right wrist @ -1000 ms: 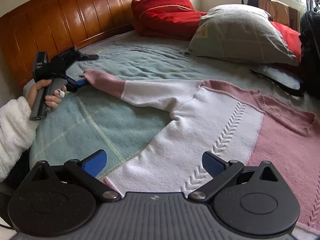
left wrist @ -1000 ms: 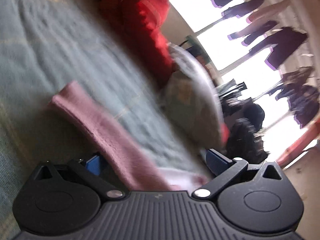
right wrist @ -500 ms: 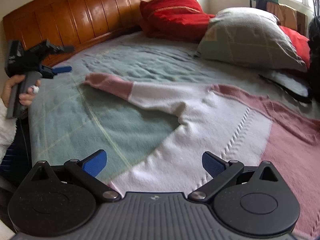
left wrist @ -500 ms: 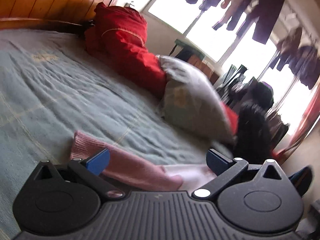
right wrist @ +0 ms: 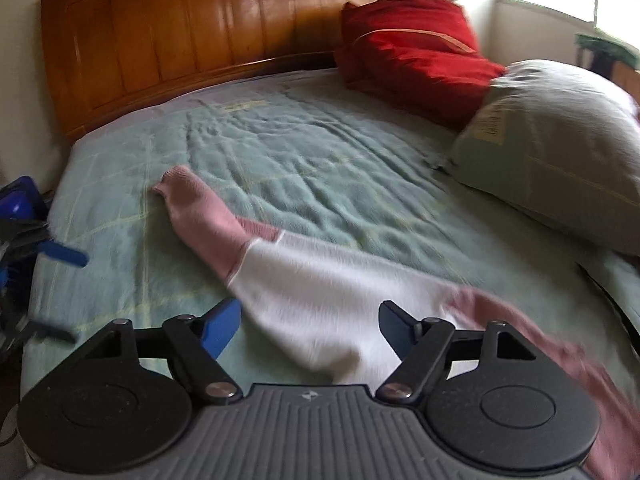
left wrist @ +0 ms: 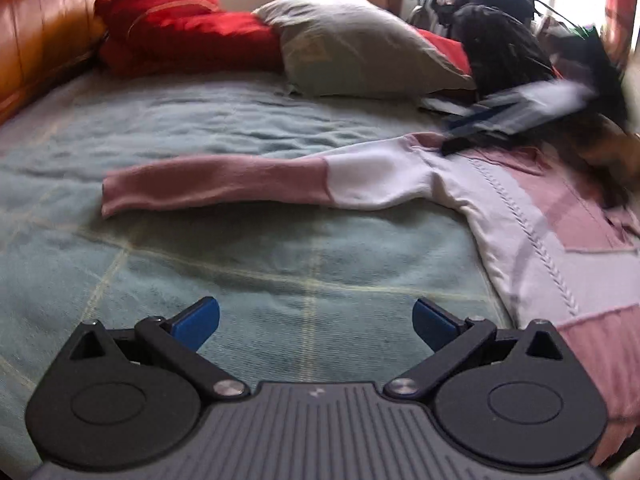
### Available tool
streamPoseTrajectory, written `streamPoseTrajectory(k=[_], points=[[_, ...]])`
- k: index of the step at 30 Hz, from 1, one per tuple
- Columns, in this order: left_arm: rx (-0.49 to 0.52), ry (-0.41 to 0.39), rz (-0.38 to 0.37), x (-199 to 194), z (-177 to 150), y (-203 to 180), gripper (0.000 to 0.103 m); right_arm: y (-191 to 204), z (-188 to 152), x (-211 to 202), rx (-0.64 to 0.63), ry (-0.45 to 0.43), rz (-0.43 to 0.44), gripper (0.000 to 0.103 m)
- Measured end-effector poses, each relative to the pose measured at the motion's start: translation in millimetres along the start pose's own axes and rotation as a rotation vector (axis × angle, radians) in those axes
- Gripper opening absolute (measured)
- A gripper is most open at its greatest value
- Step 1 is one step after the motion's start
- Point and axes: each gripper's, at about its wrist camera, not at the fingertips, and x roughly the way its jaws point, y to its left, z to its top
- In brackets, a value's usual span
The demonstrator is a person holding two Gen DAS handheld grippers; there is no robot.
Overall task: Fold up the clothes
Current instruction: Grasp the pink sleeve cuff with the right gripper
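both pairs of blue fingers stand wide apart and hold nothing: the left gripper (left wrist: pixel 315 322) hangs over bare green blanket (left wrist: pixel 240 264), the right gripper (right wrist: pixel 310 326) just above the white part of the sleeve (right wrist: pixel 320 288). one pink-and-white sweater (left wrist: pixel 532 216) lies flat on the bed, its one visible sleeve stretched out straight toward the wooden headboard (right wrist: pixel 192 36), pink cuff (right wrist: pixel 180 184) at the end. three pillows sit by the head end: two red pillows (left wrist: pixel 180 24) and one grey pillow (left wrist: pixel 360 48).
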Motion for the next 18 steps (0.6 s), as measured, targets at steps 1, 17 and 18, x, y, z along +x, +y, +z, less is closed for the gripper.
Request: streamPoseTrajectory(k=[1, 17, 18], points=[[0.010, -0.005, 0.001, -1.5, -1.9, -2.8, 0.102, -5.2, 6.8, 10.2, -0.013, 0.009, 0.012, 0.079], [0.056, -0.002, 0.013, 25.3, -16.7, -17.1, 0.102, -96.7, 57.0, 159.8, 0.122, 0.300, 0.477, 0.087], [0.061, 0.002, 0.014, 27.5, -17.1, -17.8, 0.102, -101.7, 56.1, 159.3, 0.138, 0.306, 0.507, 0.087]])
